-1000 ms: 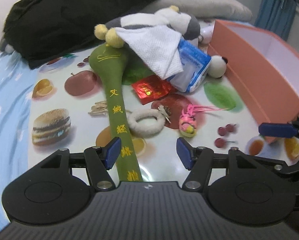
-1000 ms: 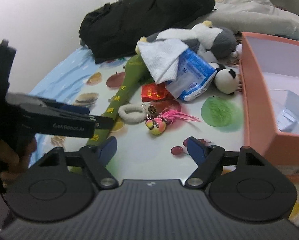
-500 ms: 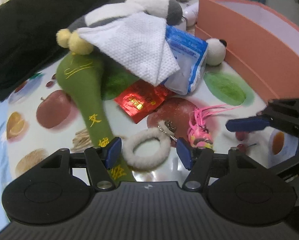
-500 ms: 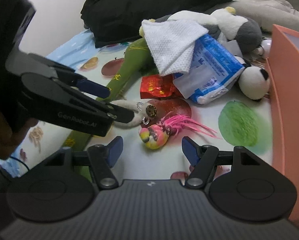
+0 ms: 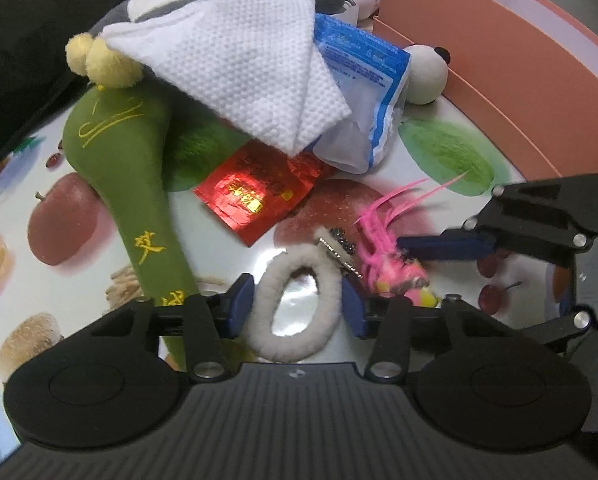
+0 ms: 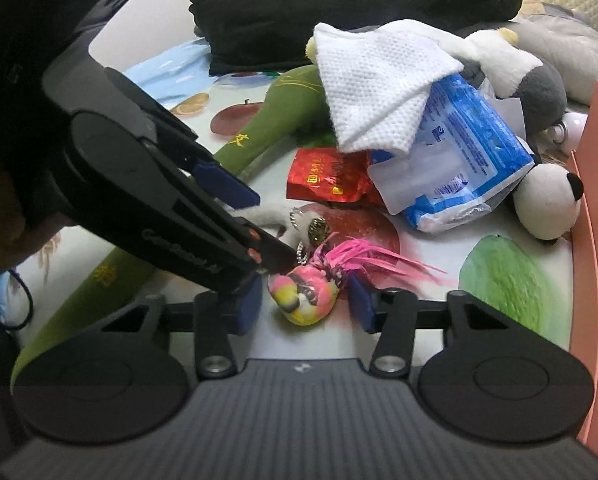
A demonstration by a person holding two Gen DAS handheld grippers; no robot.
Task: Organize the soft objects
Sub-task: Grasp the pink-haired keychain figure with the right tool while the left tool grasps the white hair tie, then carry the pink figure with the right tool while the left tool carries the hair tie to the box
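A white fuzzy ring (image 5: 295, 308) lies on the fruit-print table between the open jaws of my left gripper (image 5: 295, 304), which straddles it. A pink and yellow feathered toy (image 6: 305, 292) lies between the open jaws of my right gripper (image 6: 305, 306); it also shows in the left wrist view (image 5: 391, 268). Behind lie a long green plush (image 5: 139, 200), a red packet (image 5: 259, 188), a white cloth (image 5: 251, 68), a blue tissue pack (image 5: 363, 100), a panda plush (image 6: 547, 200) and a grey and white plush (image 6: 535, 84).
A salmon-pink box (image 5: 499, 72) stands open at the right. A black garment (image 6: 339, 4) is heaped at the back. The left gripper's body (image 6: 147, 184) crosses the left of the right wrist view. The fruit-print table cover (image 5: 71, 216) shows at the left.
Both grippers moved forward and down. The left now straddles the white ring and the right straddles the pink toy, with jaws narrower than before.
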